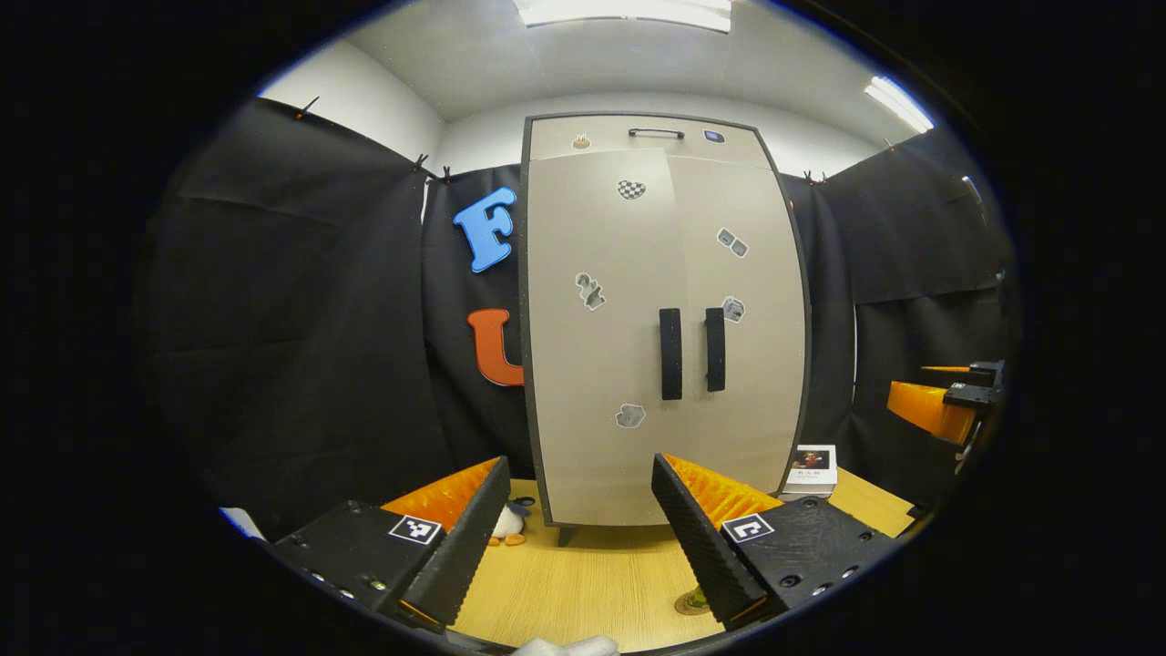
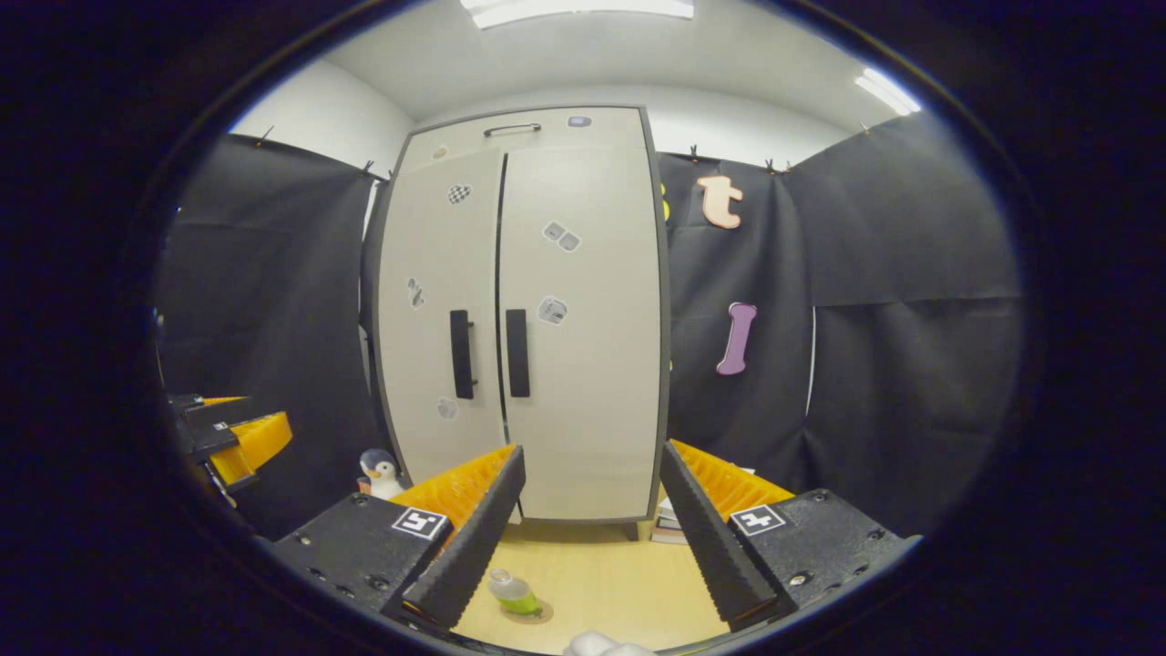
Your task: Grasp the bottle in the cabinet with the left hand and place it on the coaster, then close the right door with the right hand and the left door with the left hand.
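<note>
Right gripper view: bottle [image 2: 512, 592] upright on coaster [image 2: 537, 612], cabinet [image 2: 583, 364] doors closed; both grippers' fingers wide, empty.

Shut cabinet [image 1: 665, 319] beyond left gripper's [image 1: 569, 538] parted jaws

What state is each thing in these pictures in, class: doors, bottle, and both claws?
Left door: closed.
Right door: closed.
Bottle: upright on the coaster, outside the cabinet.
Left claw: open, holding nothing.
Right claw: open, holding nothing.
</note>
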`<state>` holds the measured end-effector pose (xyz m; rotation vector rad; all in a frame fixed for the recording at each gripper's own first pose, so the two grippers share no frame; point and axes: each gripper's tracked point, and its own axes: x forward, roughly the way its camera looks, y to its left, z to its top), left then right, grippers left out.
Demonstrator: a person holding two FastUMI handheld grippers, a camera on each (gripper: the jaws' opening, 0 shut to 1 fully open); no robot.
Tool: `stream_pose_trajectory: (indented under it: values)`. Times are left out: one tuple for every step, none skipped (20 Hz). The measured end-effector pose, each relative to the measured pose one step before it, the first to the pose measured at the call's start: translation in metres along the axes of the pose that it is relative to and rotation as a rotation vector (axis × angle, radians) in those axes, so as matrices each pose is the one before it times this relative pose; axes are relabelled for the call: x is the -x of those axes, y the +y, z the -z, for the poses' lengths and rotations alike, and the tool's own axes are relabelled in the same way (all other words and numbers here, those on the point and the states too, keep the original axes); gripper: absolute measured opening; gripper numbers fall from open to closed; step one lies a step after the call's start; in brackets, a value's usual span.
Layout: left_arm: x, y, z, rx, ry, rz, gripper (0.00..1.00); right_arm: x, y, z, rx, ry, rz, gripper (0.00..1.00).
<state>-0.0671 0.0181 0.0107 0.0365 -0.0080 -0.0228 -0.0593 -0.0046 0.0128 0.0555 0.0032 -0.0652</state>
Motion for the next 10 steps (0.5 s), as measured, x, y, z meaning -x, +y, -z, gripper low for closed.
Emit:
stream_pose_trajectory:
  values:
    - [-0.00022, 0.00009, 0.00059, -0.00071, 0.00078, 0.00001, 0.96, -0.00047, 0.00031, 0.00008, 0.00001, -0.00052, -0.00052, 0.94]
    - [-0.00071, -0.00007, 0.00005, -0.00104, 0.00242, -0.00039, 0.96, -0.00025, 0.00012, 0.00078, 0.00130, 0.00289, 0.00197, 0.94]
    - [-0.00057, -0.00033, 0.00182, 0.00279, 0.00536, 0.00320, 0.96, -0.00079, -0.00005, -0.00009, -0.00204, -0.00064, -0.00019, 0.94]
    - [-0.00059, -0.00060, -0.00051, 0.00286, -0.00267, 0.00142, 0.96, -0.00030, 0.00105, 0.00005, -0.00223, 0.00095, -0.00233, 0.98]
    - [-0.00046, 0.00048, -0.00028, -0.00079, 0.00044, -0.00156, 0.96, -0.00036, -0.00005, 0.00041, 0.00016, 0.00033, -0.00088, 0.94]
    - [0.00023, 0.00053, -0.00003, -0.00142, -0.00111, -0.00137, 0.96, -0.00045, 0.00023, -0.00028, 0.00233, 0.00045, 0.00069, 0.94]
    - [-0.00014, -0.00032, -0.00089, -0.00103, -0.00056, -0.00010, 0.96, -0.00020, 0.00013, -0.00057, 0.00207, -0.00090, -0.00068, 0.94]
    - [-0.00087, 0.00048, 0.00129, -0.00024, 0.00220, 0.00060, 0.96, -0.00063, 0.00020, -0.00071, 0.00086, -0.00024, -0.00027, 0.98]
    - [0.00009, 0.00008, 0.00034, -0.00064, 0.00103, -0.00110, 0.96, -0.00027, 0.00025, 0.00006, -0.00047, -0.00250, -0.00058, 0.94]
    - [-0.00059, 0.00028, 0.00030, -0.00087, -0.00115, -0.00045, 0.96, -0.00031, 0.00045, -0.00071, 0.00016, -0.00025, -0.00073, 0.98]
